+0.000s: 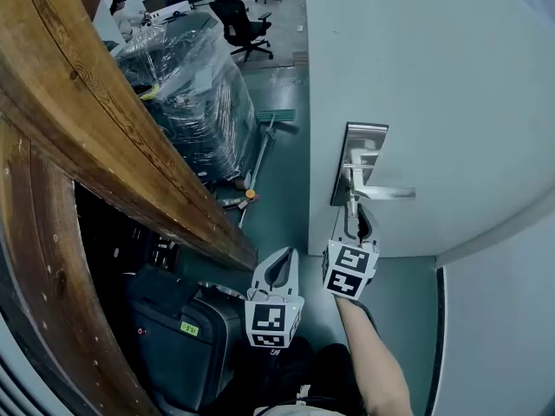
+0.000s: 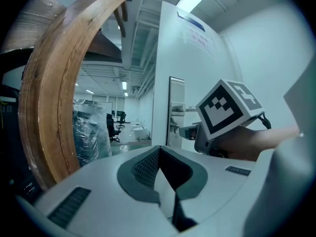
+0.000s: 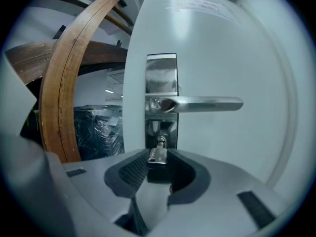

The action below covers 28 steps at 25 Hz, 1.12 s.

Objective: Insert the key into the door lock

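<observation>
The floor (image 1: pixel 286 180) is smooth grey-green and runs back into an open office. Far off stand two black office chairs (image 1: pixel 239 21), and one person (image 1: pixel 121 11) sits at a desk at the far left. One stack of goods wrapped in clear film (image 1: pixel 198 94) stands left of centre. A long-handled floor tool (image 1: pixel 263 146) lies just beside it. A curved wooden frame (image 1: pixel 95 120) fills the left side, and a black case (image 1: pixel 178 336) sits near its foot.

On the right is one white door (image 1: pixel 416 85). It carries one upright metal lock plate (image 3: pixel 162 83) and one lever handle (image 3: pixel 207 103), which lies level and points right.

The right gripper (image 3: pixel 158 163) is clamped on the head of the one key (image 3: pixel 158 152). The key's long axis runs straight away from the gripper, level, with its tip at the lock cylinder (image 3: pixel 160 141) in the plate's lower part, below the lever. How deep the key sits in the cylinder cannot be told. In the head view this gripper (image 1: pixel 353 217) is right against the plate's lower end.

The left gripper (image 2: pixel 159 149) has its jaws together with nothing between them. It hangs free (image 1: pixel 279 263), near and to the left of the right one, beside the door's edge and apart from it.
</observation>
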Available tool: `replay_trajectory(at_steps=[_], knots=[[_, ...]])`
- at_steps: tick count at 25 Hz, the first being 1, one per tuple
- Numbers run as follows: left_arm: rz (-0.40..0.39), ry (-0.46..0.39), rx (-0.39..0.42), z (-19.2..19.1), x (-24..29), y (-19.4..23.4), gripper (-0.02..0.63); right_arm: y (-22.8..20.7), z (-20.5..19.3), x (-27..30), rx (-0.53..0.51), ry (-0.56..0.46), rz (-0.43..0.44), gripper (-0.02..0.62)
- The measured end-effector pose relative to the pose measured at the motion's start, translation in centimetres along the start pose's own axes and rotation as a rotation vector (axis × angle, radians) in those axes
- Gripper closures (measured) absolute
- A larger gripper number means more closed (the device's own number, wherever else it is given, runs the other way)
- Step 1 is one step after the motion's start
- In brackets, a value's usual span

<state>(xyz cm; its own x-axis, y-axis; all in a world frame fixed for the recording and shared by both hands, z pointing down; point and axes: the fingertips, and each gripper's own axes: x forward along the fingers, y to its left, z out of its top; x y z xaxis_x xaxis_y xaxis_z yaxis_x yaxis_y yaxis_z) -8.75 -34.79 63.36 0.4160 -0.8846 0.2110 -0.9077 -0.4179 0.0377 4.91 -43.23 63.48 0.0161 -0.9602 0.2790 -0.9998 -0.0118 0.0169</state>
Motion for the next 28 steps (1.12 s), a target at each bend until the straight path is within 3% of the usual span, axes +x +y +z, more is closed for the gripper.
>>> replay_trajectory(at_steps=[28], knots=[[0.037, 0.028, -0.01, -2.1, -1.2, 1.5, 0.604, -0.4, 0.9, 3.3, 0.009, -0.03, -0.001, 0.479]])
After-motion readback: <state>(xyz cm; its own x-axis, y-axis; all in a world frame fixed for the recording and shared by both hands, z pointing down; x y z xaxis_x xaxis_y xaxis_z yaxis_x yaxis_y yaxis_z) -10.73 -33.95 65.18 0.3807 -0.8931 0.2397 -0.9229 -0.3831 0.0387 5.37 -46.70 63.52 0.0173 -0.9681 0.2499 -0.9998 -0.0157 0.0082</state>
